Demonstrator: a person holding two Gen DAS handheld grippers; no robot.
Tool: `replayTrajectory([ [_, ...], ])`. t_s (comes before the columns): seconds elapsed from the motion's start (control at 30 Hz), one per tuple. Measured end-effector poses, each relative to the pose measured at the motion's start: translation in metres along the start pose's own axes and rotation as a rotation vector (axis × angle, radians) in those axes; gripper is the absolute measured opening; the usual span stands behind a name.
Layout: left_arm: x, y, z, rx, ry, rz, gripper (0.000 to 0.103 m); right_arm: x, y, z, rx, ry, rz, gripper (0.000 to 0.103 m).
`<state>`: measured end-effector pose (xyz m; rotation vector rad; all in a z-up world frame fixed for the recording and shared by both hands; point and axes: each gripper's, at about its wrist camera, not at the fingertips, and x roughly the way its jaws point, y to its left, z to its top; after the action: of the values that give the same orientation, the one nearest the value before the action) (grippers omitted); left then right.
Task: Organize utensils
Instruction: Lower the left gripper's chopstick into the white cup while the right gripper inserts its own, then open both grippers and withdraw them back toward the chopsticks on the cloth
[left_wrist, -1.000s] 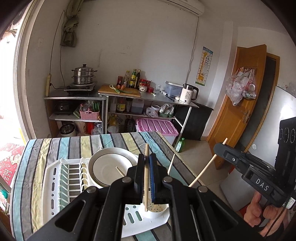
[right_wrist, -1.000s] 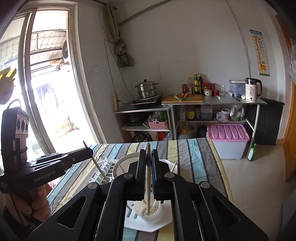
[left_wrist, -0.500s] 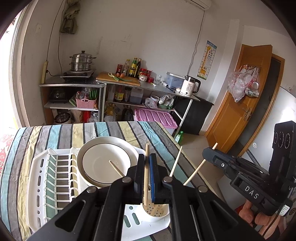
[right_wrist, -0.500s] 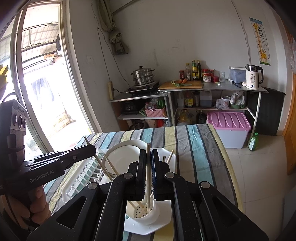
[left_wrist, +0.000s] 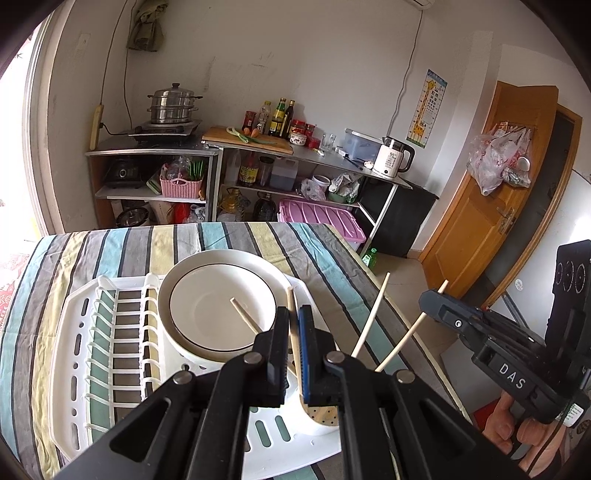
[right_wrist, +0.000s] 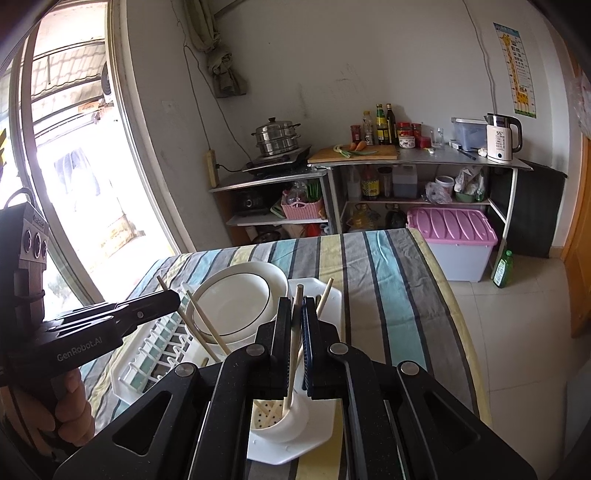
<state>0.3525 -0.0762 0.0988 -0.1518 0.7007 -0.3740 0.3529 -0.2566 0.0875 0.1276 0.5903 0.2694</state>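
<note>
Striped cloth (left_wrist: 229, 240) covers the table, and on it lies a white drying rack (left_wrist: 85, 332) with a white bowl (left_wrist: 221, 310) and a small perforated cup (right_wrist: 284, 424). Each gripper is closed on one chopstick: the left gripper (left_wrist: 293, 321) holds its chopstick (left_wrist: 291, 314), the right gripper (right_wrist: 296, 314) holds another chopstick (right_wrist: 293, 350), both reaching down into the cup.

Utensil cup (left_wrist: 320, 416): base hidden behind the left gripper (left_wrist: 293, 338). Chopstick (left_wrist: 293, 334) tips inside it cannot be seen. Dish rack (left_wrist: 79, 354): near edge masked. Shelf bottle labels too small to read.
</note>
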Motion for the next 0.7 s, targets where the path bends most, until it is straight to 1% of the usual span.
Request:
replayTrajectory([
  [0.27,-0.002,0.004,-0.002,-0.001,-0.006,0.011,0.007,0.001,-0.002,-0.001,0.002,0.008,-0.006,0.006],
  [0.33,-0.002,0.006,-0.003,-0.004,-0.005,0.016,0.007,0.002,-0.002,-0.001,-0.001,0.014,-0.008,0.016],
  [0.4,-0.003,0.008,-0.004,-0.003,-0.005,0.025,0.007,0.001,-0.003,-0.003,0.001,0.010,-0.008,0.021],
  [0.47,-0.005,0.011,-0.007,-0.007,-0.004,0.026,0.009,0.000,-0.003,-0.004,0.003,0.009,-0.008,0.022],
  [0.53,-0.007,0.014,-0.008,-0.011,-0.005,0.030,0.014,-0.002,-0.004,-0.005,0.004,0.009,-0.010,0.022],
  [0.6,-0.009,0.016,-0.010,-0.013,-0.005,0.030,0.017,-0.004,-0.004,-0.006,0.005,0.009,-0.010,0.022],
  [0.7,-0.015,0.018,-0.015,-0.011,-0.007,0.034,0.018,-0.009,-0.005,-0.009,0.006,0.009,-0.012,0.022],
])
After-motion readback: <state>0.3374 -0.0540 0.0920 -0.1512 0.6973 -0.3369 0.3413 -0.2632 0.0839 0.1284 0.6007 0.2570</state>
